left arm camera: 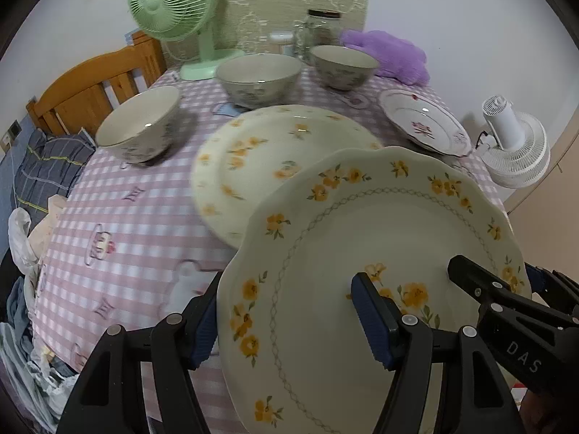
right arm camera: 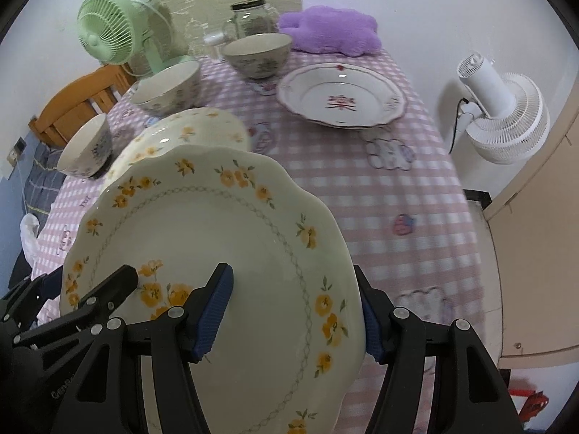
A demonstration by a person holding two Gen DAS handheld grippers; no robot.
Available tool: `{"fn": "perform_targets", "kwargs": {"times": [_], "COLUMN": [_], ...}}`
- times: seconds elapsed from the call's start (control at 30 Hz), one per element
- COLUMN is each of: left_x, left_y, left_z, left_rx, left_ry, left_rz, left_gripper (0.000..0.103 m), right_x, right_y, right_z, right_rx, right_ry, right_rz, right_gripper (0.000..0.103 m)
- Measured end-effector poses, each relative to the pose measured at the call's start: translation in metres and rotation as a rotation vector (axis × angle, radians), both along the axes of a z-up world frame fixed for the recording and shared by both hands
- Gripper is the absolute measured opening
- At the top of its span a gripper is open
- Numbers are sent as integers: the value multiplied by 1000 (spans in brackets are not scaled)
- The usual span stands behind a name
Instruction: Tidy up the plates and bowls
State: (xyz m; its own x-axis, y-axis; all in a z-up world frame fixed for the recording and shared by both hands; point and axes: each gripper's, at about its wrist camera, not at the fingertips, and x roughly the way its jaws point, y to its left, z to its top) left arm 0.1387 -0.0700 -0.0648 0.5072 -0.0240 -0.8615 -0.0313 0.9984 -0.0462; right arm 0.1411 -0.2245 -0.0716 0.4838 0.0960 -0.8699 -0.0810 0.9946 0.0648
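Left view only: we see all three cream floral ceramic bowls clearly, the left bowl (left arm camera: 139,124), the middle bowl (left arm camera: 258,77) and the right bowl (left arm camera: 343,65); the right gripper (left arm camera: 488,291) enters from the right edge.
Right view only: we get the white scalloped plate with the red motif (right arm camera: 342,96) in full, plus the left gripper (right arm camera: 90,298) coming in low left.
Left gripper (left arm camera: 286,325): fingers clamped on the left part of the held plate, one blue pad (left arm camera: 372,322) on its top face.
Right gripper (right arm camera: 293,314): fingers clamped on the plate's right rim, blue pad (right arm camera: 213,311) on top.
Held plate: cream scalloped ceramic plate with yellow flowers and a grey chain ring (left arm camera: 376,253), tilted, lifted above the table, both grippers on it.
Below it: second cream plate with yellow flowers (left arm camera: 275,155) lying on the pink checked tablecloth (left arm camera: 126,217), partly covered by the held one, blurred.
Around: green desk fan (left arm camera: 173,3), glass jar with dark lid (left arm camera: 322,25), purple plush cushion (right arm camera: 329,29), white fan (right arm camera: 503,115) beside the table, wooden bed frame (left arm camera: 90,90).
In the way: we see the three bowls just behind the lower plate.
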Motion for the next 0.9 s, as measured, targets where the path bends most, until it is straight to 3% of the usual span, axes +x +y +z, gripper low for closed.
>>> {"fn": "perform_targets", "kwargs": {"times": [0.4, 0.9], "left_x": [5, 16], "left_y": [89, 193], "left_z": [2, -22], "left_rx": [13, 13], "left_ry": [-10, 32], "left_rz": [-52, -36], "left_gripper": [68, 68], "right_x": [-5, 2], "right_y": [94, 202], "right_z": [-3, -25], "right_rx": [11, 9], "right_ry": [-13, 5], "right_rz": [-52, -40], "right_gripper": [67, 67]}}
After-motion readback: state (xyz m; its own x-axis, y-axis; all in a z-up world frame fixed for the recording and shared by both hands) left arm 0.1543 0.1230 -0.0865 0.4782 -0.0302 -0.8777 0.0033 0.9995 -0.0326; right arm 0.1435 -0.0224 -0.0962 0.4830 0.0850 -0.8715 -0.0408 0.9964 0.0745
